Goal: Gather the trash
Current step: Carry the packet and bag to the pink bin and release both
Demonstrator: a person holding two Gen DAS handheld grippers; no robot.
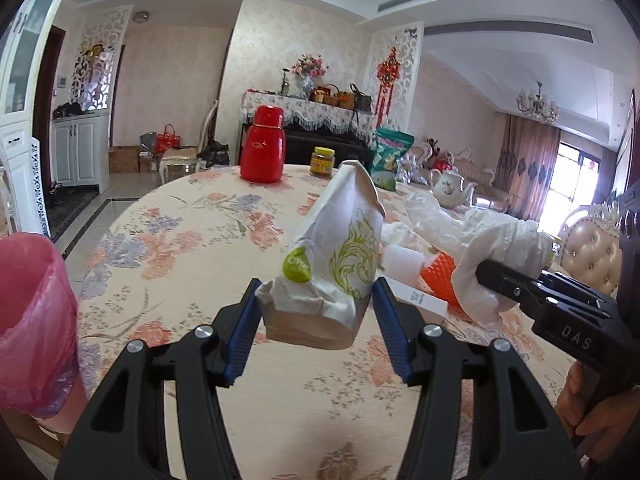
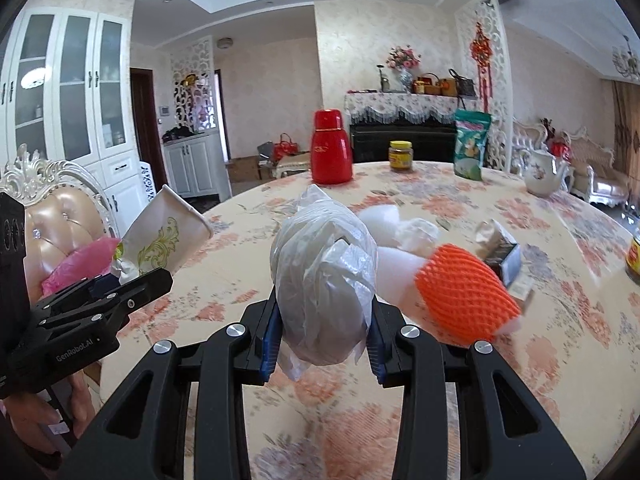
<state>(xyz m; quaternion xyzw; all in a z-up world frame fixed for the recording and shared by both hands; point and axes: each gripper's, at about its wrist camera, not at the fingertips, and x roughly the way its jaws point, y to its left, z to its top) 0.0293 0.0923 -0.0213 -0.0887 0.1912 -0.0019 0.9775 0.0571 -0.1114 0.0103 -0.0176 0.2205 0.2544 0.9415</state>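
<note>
Blue ribbed fingers [image 1: 244, 332] of the left gripper [image 1: 316, 320] are clamped on the crumpled base of a paper bag [image 1: 336, 256], which stands up between them, lifted off the worktop [image 1: 180, 248]. It is stiff cream paper, creased, printed with a green scroll and a round green badge. At the lower left edge sits a bin lined with a thin pink plastic bag [image 1: 32, 320]. To the right, the right gripper [image 1: 508, 284] bites into a wad of white plastic film [image 1: 500, 248]. Behind the bag lie a white foam block [image 1: 402, 266] and an orange foam net [image 1: 440, 276]. A floral cloth covers the round worktop; a red flask [image 1: 264, 144] and a yellow-lidded jar [image 1: 322, 162] stand at its far side.

From the right wrist, the blue fingers [image 2: 269, 340] pinch the wad of white plastic film [image 2: 324, 284], a bunched, translucent, wrinkled lump standing between them above the cloth. Just right of it the orange foam net [image 2: 464, 296] lies on the worktop, with a torn small carton [image 2: 500, 252] behind. At left the left gripper [image 2: 116, 280] holds the paper bag [image 2: 164, 240] tilted over pink plastic. Beyond are a white teapot [image 2: 544, 176], a green snack pouch [image 2: 472, 144], white glass-fronted cabinets [image 2: 68, 80] and patterned wallpaper.
</note>
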